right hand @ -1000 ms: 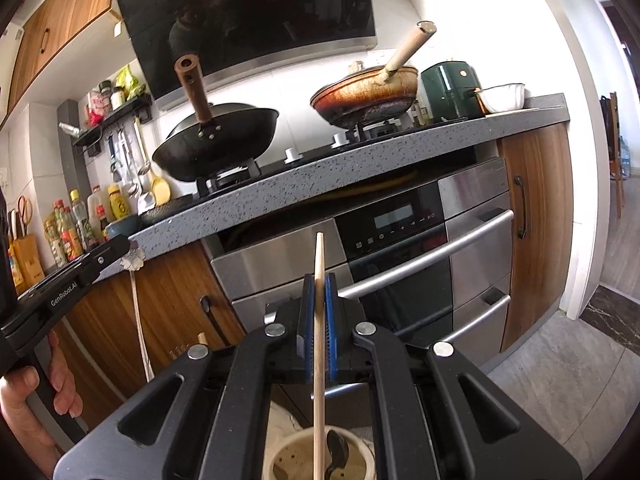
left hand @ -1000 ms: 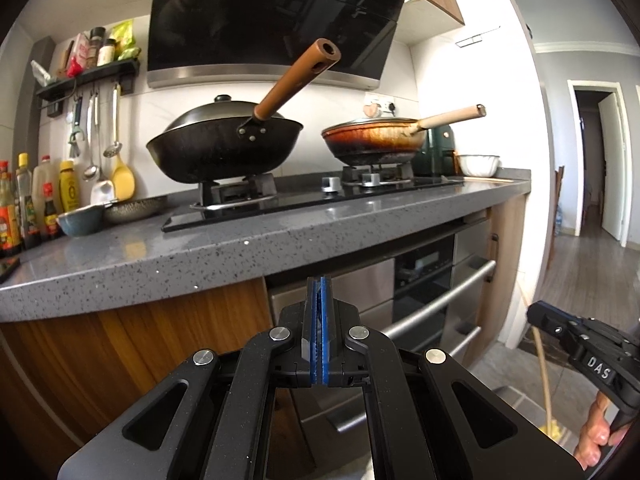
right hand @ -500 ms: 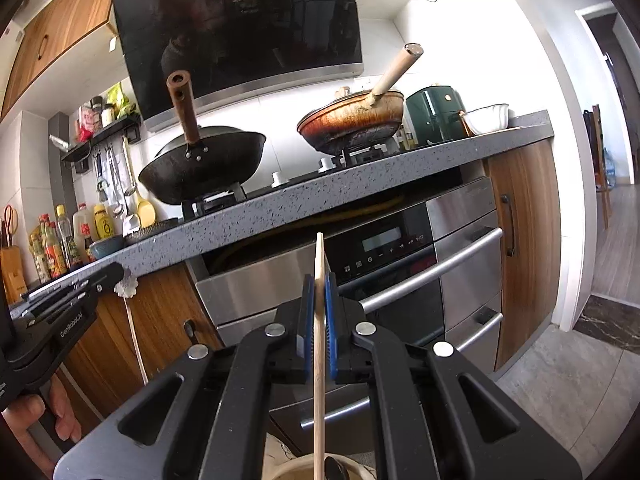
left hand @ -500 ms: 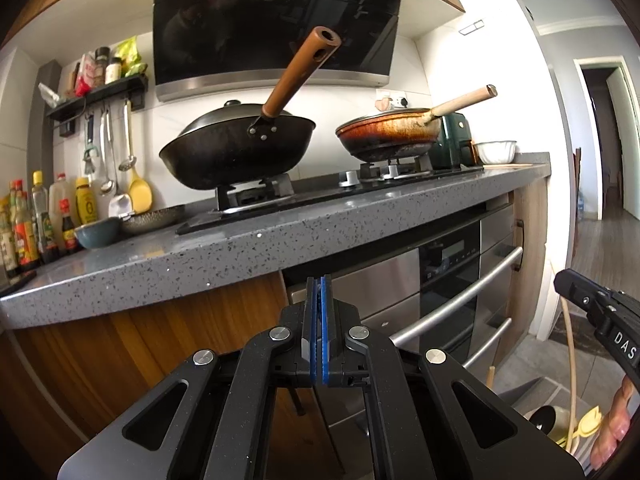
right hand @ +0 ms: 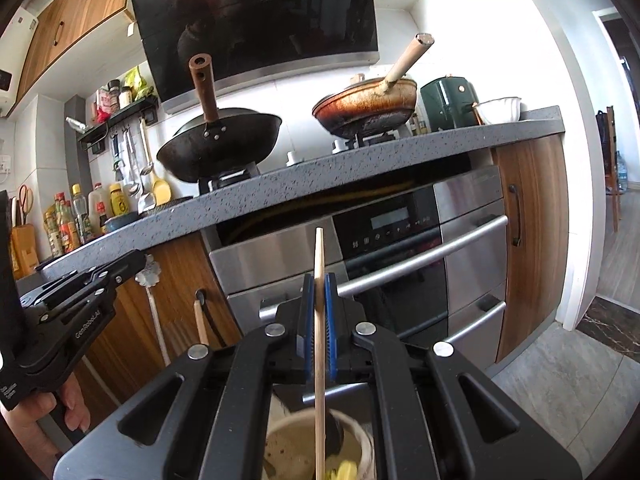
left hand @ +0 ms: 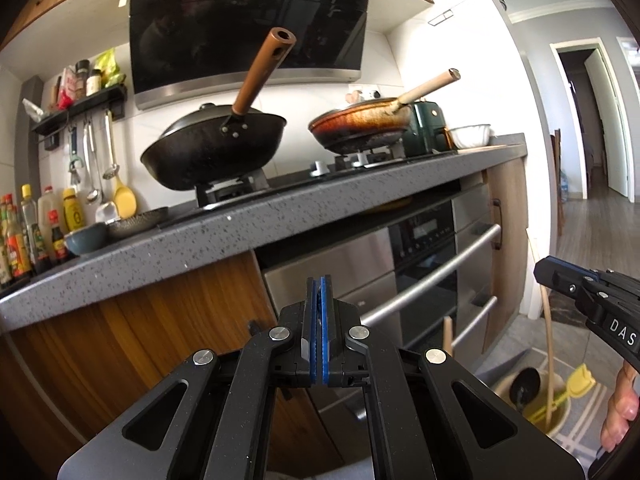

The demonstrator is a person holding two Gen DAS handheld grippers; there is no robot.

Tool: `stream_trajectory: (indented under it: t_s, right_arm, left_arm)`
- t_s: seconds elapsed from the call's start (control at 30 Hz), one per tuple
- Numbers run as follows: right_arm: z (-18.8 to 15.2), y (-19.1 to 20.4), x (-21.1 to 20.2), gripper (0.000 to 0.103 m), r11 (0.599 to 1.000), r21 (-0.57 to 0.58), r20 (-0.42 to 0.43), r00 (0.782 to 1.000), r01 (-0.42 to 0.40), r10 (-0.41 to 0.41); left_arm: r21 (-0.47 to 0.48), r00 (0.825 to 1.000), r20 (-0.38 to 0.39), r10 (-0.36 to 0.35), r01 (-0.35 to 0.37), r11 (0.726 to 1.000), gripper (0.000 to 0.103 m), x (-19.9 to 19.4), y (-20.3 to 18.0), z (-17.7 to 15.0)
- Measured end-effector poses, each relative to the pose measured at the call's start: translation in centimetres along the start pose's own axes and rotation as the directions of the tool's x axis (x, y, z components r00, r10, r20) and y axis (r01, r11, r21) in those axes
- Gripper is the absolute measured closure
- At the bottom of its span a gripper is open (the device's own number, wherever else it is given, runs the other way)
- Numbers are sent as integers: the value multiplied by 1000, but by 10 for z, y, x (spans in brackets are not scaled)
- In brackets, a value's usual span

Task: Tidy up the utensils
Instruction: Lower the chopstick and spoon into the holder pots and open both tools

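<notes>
My right gripper (right hand: 319,280) is shut on a thin wooden stick (right hand: 319,320) held upright; its lower end reaches into a cream utensil holder (right hand: 362,446) on the floor below. The holder also shows in the left wrist view (left hand: 558,412), with a black ladle (left hand: 526,384), a yellow utensil (left hand: 578,380) and the stick (left hand: 549,336) inside. My left gripper (left hand: 319,284) is shut and empty, facing the counter edge. In the right wrist view the left gripper (right hand: 120,266) is at the left, beside a white flower-topped utensil (right hand: 154,312) and a wooden handle (right hand: 201,322).
A grey counter (left hand: 240,240) carries a black wok (left hand: 216,152), a brown pan (left hand: 360,124), bowls and sauce bottles (left hand: 24,236). Ladles and a yellow spatula (left hand: 122,196) hang on the wall. Steel oven drawers (right hand: 440,256) lie below. A doorway (left hand: 592,128) opens at the right.
Both grippers have drifted lower and closer to the cabinets. The stick stays clamped in the right gripper over the holder. More of the holder shows in the left wrist view.
</notes>
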State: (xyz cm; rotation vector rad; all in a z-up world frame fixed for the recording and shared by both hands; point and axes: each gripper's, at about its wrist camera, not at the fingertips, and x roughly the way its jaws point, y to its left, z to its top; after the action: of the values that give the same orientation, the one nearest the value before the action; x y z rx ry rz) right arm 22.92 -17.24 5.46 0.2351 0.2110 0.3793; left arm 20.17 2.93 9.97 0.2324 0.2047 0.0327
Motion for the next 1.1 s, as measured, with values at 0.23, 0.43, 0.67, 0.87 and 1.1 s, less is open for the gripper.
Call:
stream_trajectory:
  t_s: [0.23, 0.43, 0.67, 0.87, 1.1]
  right_arm:
    - [-14, 1, -16, 98, 998, -36, -50, 998, -43, 41]
    - [-22, 7, -26, 98, 994, -68, -93, 992, -89, 83]
    - [-28, 14, -32, 98, 990, -103, -119, 989, -100, 88]
    - [-27, 14, -31, 98, 990, -104, -127, 988, -99, 85]
    - [-25, 12, -30, 98, 991, -93, -135, 988, -94, 82]
  left_arm:
    - [3, 998, -18, -54, 54, 999, 101, -14, -8, -15]
    - [-25, 995, -31, -93, 93, 995, 101, -23, -6, -23]
    - [-50, 990, -60, -127, 124, 991, 100, -28, -7, -31]
    - [-59, 986, -84, -142, 137, 989, 100, -27, -9, -36]
    - [-64, 982, -107, -159, 152, 986, 100, -24, -10, -39]
